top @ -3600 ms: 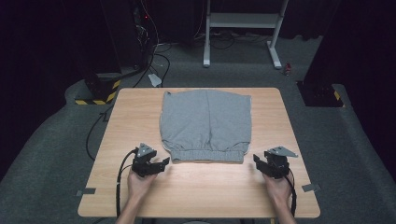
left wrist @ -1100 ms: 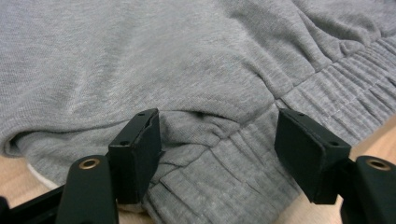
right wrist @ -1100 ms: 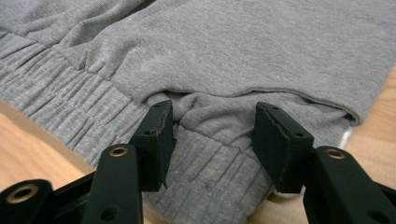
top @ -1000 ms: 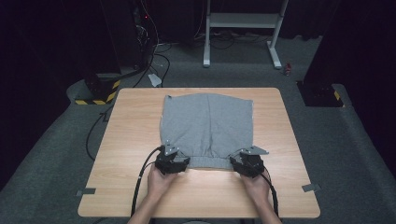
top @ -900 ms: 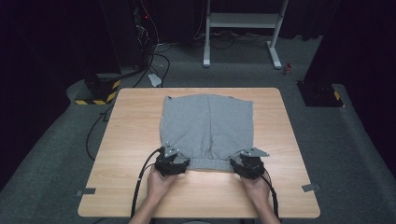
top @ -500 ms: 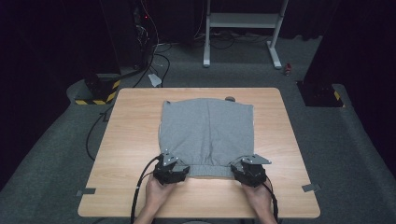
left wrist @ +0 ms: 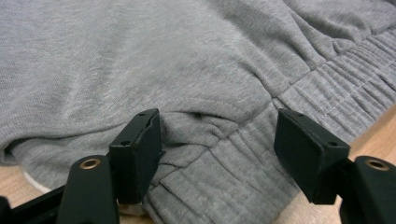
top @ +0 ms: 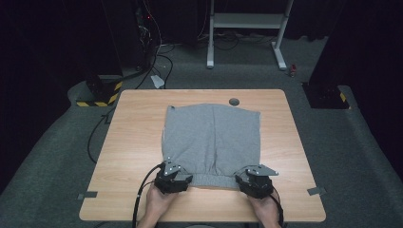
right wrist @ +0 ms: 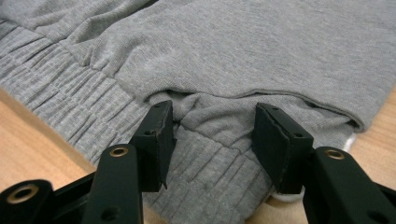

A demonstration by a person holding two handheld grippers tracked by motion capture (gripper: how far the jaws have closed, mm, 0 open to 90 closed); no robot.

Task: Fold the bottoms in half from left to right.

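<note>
Grey shorts (top: 212, 140) lying flat mid-table (top: 133, 142), waistband nearest the person; left gripper (top: 178, 179) and right gripper (top: 247, 182), jaws apart and straddling the waistband's two corners ungripped, should close together on all layers.

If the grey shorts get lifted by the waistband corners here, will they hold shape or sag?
The grey shorts would probably sag: the knit already bunches into soft folds at the ribbed waistband. They look light, lying flat on the wooden table. The fuzzy fabric should grip rather than slip.
</note>
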